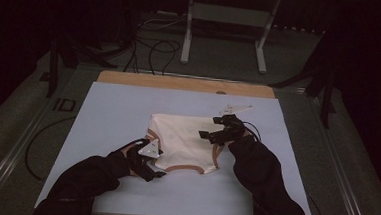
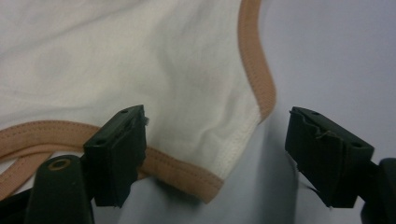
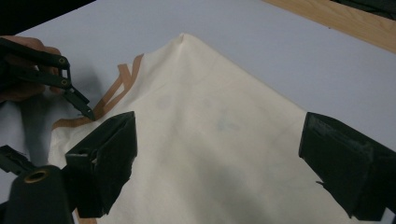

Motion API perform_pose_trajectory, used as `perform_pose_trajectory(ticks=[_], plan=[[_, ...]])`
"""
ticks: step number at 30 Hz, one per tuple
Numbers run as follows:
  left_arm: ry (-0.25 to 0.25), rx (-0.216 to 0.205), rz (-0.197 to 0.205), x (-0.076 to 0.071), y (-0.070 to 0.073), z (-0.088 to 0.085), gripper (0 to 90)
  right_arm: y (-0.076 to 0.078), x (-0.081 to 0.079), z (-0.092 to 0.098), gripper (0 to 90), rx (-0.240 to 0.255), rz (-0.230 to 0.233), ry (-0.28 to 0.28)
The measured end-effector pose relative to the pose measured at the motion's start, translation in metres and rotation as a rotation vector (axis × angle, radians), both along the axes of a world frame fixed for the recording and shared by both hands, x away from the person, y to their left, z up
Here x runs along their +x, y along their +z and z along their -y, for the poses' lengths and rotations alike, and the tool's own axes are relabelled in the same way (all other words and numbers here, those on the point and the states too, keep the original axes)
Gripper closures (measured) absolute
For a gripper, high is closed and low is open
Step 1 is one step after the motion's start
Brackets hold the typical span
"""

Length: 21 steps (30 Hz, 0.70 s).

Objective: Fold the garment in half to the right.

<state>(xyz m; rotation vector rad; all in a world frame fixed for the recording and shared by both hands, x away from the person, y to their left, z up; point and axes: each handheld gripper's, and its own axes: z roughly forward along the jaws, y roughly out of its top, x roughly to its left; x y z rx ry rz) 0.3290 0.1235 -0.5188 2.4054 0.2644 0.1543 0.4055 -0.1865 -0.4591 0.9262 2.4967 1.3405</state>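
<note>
Two grippers work a cream garment (image 1: 184, 139) lying flat on the blue tabletop (image 1: 113, 108): the left gripper (image 2: 215, 156) straddles its tan-trimmed corner with jaws apart, seemingly to pinch it, while the right gripper (image 3: 217, 168) hovers spread wide over the far side, holding nothing.

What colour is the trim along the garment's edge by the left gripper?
Tan-orange trim on a cream garment; it shows best in the left gripper view.
</note>
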Motion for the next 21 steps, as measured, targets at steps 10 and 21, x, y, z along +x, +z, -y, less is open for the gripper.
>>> perform_pose_trajectory(ticks=[10, 21], plan=[[0.019, -0.021, 0.055, 0.007, -0.001, 0.002, 35.9, -0.002, 0.0, -0.006, 11.3, -0.002, -0.004, 0.012], [0.03, -0.038, 0.062, 0.012, -0.003, 0.007, 70.2, -0.001, 0.003, -0.021, 11.3, -0.003, -0.002, 0.043]])
